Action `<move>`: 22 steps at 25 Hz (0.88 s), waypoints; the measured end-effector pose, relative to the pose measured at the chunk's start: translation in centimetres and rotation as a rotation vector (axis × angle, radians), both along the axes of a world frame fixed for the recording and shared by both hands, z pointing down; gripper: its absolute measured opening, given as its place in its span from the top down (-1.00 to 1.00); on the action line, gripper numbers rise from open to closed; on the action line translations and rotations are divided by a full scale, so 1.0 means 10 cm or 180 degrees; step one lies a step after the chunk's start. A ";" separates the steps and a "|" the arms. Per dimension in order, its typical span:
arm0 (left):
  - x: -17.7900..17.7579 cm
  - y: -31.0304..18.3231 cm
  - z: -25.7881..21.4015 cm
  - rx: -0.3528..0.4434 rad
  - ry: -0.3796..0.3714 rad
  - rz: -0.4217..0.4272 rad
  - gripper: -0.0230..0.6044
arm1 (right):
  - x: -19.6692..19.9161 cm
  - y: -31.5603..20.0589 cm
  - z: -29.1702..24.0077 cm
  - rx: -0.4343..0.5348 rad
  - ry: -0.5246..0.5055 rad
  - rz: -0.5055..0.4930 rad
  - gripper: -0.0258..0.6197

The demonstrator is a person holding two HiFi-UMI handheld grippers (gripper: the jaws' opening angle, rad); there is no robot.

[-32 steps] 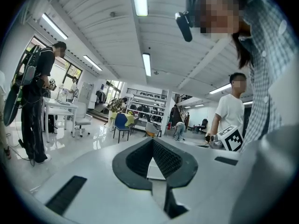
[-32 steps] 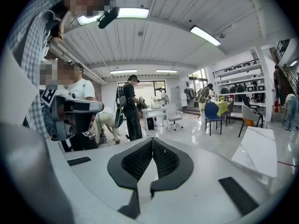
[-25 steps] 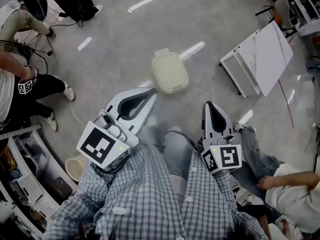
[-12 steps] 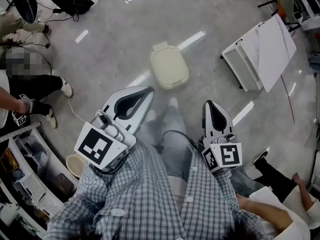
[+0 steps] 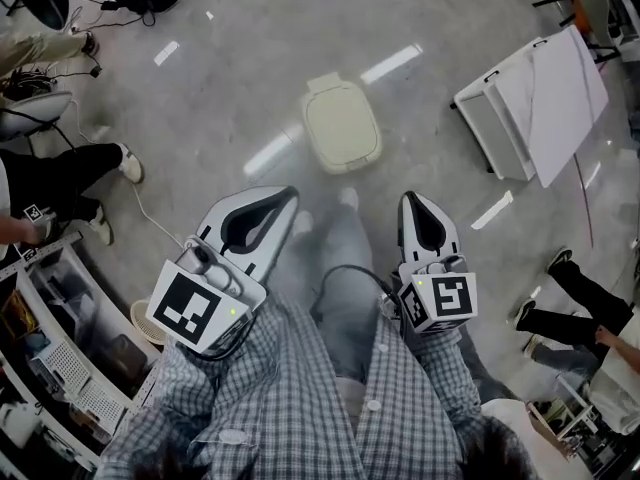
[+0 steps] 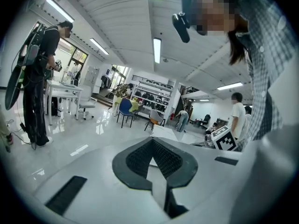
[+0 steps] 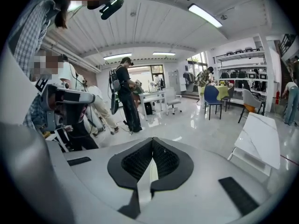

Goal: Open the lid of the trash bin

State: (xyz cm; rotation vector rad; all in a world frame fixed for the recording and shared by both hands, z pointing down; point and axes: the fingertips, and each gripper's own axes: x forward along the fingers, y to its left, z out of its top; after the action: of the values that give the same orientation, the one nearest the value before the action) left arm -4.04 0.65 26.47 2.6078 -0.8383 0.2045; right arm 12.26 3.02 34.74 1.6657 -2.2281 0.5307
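The cream trash bin [image 5: 341,127] stands on the grey floor ahead of me in the head view, its lid down flat. My left gripper [image 5: 288,195] is held low and to the bin's near left, well short of it, jaws shut on nothing. My right gripper [image 5: 413,199] hangs to the bin's near right, also shut and holding nothing. Both are carried at waist height above my legs [image 5: 340,258]. In the left gripper view the gripper [image 6: 152,139] has its black pads [image 6: 140,158] pressed together; the same holds for the gripper [image 7: 153,139] in the right gripper view. Neither gripper view shows the bin.
A white folded board on a frame [image 5: 545,103] lies to the right of the bin. People's legs [image 5: 70,173] stand at the left, another person [image 5: 575,313] at the right. Shelving [image 5: 55,353] and a small round tub [image 5: 146,321] sit at lower left. A cable [image 5: 150,223] trails on the floor.
I have stepped forward a little, so both grippers sit slightly closer to the bin. Both stay shut. The person at the right has walked further off.
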 end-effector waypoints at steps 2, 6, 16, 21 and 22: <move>0.05 -0.04 0.08 -0.0011 0.0008 0.0018 0.91 | 0.01 -0.05 0.16 -0.0082 -0.0013 -0.0003 0.86; 0.10 -0.08 0.32 -0.0155 -0.0124 0.0065 0.91 | 0.00 -0.10 0.49 -0.0244 -0.0013 -0.0057 0.86; 0.26 -0.06 0.89 -0.0429 -0.0272 0.0173 0.91 | 0.05 -0.30 1.28 -0.0510 -0.0022 -0.0135 0.86; 0.33 -0.03 1.12 -0.0531 -0.0292 0.0202 0.91 | 0.13 -0.34 1.71 -0.0669 0.0018 -0.0170 0.86; 0.33 -0.03 1.16 -0.0548 -0.0305 0.0192 0.91 | 0.13 -0.35 1.79 -0.0698 0.0029 -0.0182 0.86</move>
State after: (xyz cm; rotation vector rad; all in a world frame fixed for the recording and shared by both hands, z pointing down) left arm -0.70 0.36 38.07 2.4795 -0.7396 0.4031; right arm 13.59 -0.48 52.62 1.4868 -2.1178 0.7223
